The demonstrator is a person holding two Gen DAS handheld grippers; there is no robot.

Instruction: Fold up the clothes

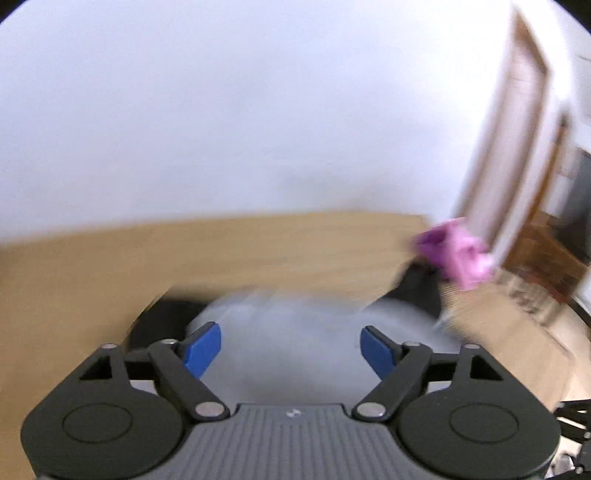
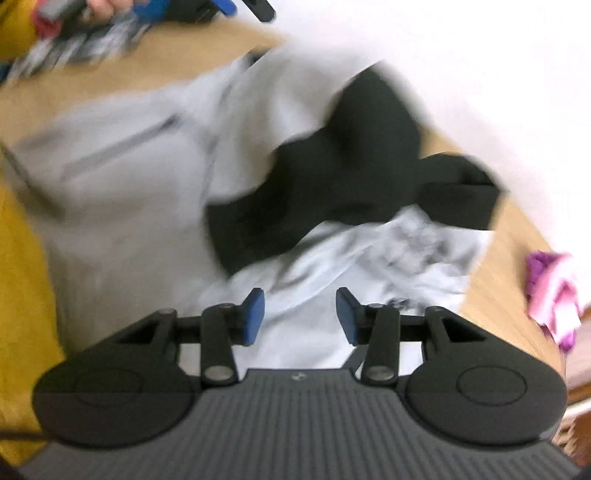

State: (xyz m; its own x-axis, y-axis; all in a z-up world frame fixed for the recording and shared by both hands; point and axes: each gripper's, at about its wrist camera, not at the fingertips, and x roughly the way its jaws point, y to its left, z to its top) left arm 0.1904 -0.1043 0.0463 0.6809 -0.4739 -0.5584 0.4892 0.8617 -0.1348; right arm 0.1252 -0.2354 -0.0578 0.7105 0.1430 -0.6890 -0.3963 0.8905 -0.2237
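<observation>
Left wrist view: your left tongs (image 1: 290, 349) stand wide apart w/ nothing between the blue pads (image 1: 202, 349); below & ahead of them lies a blurred grey garment (image 1: 295, 325) on the wooden worktop (image 1: 147, 254); a black garment (image 1: 417, 291) shows at the grey one's far right edge, and a dark patch at its left edge, too blurred to identify; a pink-and-purple cloth (image 1: 456, 254) sits near the worktop's far right corner, just beyond the black one; behind the worktop, a plain white wall (image 1: 221, 110); at right, a pale door frame (image 1: 517, 129).

Right wrist view: your right tongs (image 2: 300, 319) are partly apart, pads (image 2: 255, 317) clear of any fabric; nothing clamped; they hover over a white garment w/ a dark print (image 2: 369, 258); this lies at the near right of the clothes pile; the black garment (image 2: 332, 177) lies over its far edge & also overlaps the grey garment (image 2: 129, 177), which spreads across the left and centre of the worktop (image 2: 509, 258); the pink-and-purple cloth (image 2: 552, 295) rests apart from the pile at the worktop's right edge; a mustard-yellow fabric (image 2: 22, 277) fills the left margin, beside the grey garment; whether it touches, cannot tell; top left: a person's hand (image 2: 103, 7) and bits of the other tongs, heavily blurred; state there not readable from this view.
</observation>
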